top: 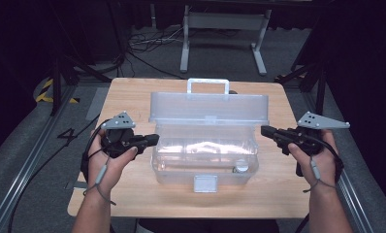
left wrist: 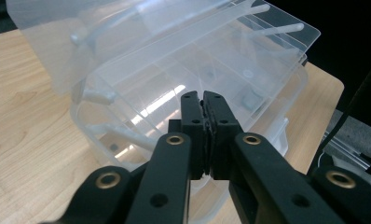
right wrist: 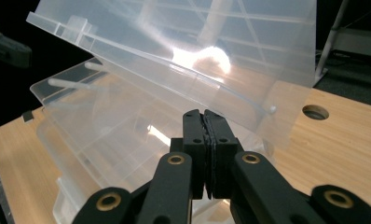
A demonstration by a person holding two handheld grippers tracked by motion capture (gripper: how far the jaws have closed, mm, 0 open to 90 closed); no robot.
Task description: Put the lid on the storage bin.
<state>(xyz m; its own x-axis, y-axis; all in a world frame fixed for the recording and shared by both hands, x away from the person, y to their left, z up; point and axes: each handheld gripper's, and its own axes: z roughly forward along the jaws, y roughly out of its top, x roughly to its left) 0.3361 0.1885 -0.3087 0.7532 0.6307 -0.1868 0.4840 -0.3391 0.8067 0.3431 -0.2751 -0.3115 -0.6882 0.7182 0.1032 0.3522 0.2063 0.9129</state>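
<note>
The clear box sat mid-surface with its long axis running side to side, so each short end faced one gripper. The left gripper pointed inward at the box's left end, its tips at or just short of the wall; whether they touched I could not tell. The right gripper pointed inward from the other side, just off the right end near the upper corner, by the lid's edge. Both stood about equally near, one per end. Both pairs of jaws were pressed together with nothing between them, as both gripper views showed.

The lid stood raised toward the far side, its handle on top, and hung tilted over the open tub. A small round thing lay inside near the front right corner; a latch tab hung at the front wall.

The surface was a pale wooden top, bare around the box, with a round hole near one corner. Beyond it the room was dark: grey floor, loose cables, a white frame.
</note>
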